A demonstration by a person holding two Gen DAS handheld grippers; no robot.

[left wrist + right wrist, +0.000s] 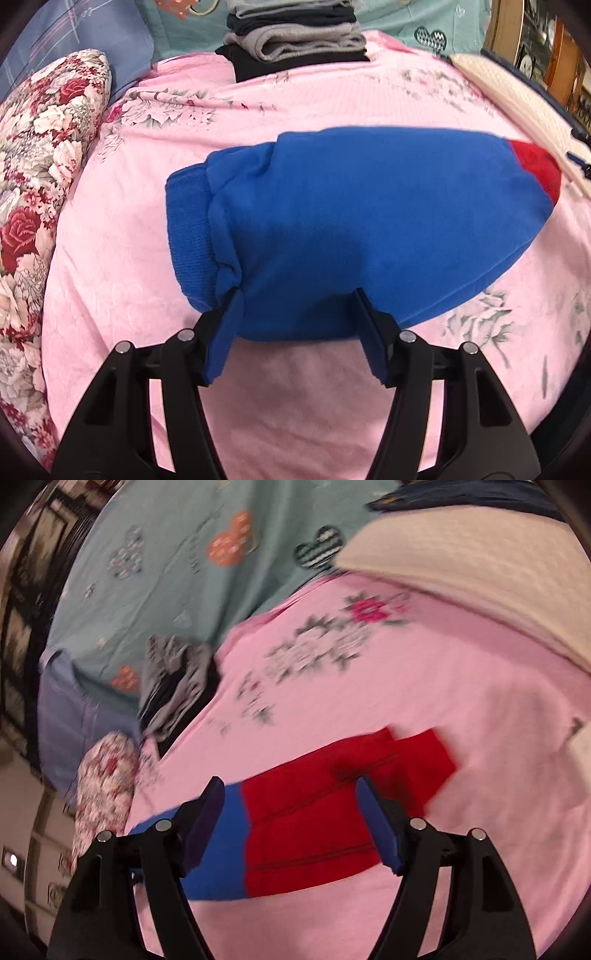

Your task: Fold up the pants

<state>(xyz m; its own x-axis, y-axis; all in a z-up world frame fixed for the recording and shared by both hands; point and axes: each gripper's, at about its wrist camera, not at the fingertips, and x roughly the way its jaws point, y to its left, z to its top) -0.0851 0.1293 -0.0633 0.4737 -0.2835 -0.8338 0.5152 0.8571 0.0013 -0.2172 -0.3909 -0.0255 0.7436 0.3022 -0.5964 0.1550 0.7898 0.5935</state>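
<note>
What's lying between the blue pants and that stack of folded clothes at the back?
Nothing: in the left wrist view only bare pink floral bedsheet separates the blue pants from the stack of folded clothes.

no readable text, labels, brands or numbers in either view

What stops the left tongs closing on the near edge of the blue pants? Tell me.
Probably nothing. The left tongs stand open right at the near edge of the blue pants, one finger by the ribbed cuff. Only pink bedsheet lies around them, so the way looks free.
</note>
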